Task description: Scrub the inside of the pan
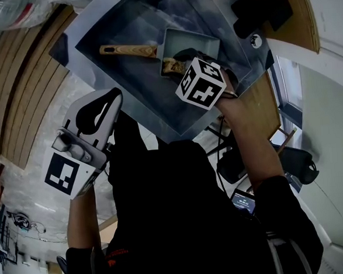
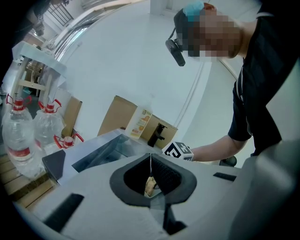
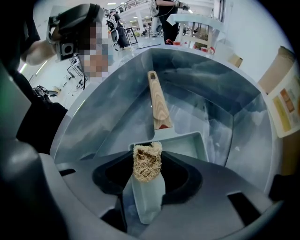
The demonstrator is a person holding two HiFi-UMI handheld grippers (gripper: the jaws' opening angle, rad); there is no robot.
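A grey-blue square pan [image 1: 191, 43] with a wooden handle [image 1: 127, 50] lies in the steel sink [image 1: 128, 25]. My right gripper [image 1: 175, 66], with its marker cube [image 1: 200, 81], is over the pan's near rim, shut on a tan loofah sponge [image 1: 169, 65]. In the right gripper view the sponge [image 3: 147, 161] stands up between the jaws of the right gripper [image 3: 147, 168], just in front of the pan [image 3: 187, 145] and its handle [image 3: 158, 103]. My left gripper [image 1: 115, 97] is held outside the sink, at its near left. Its jaws are shut [image 2: 150, 161], with a small tan scrap low between them that I cannot identify.
A black faucet [image 1: 262, 13] stands at the sink's far right, with cardboard [image 1: 294, 13] behind it. Water bottles [image 2: 18, 136] and cardboard boxes [image 2: 136, 123] stand around the sink. Wooden slats [image 1: 26, 73] run along the left.
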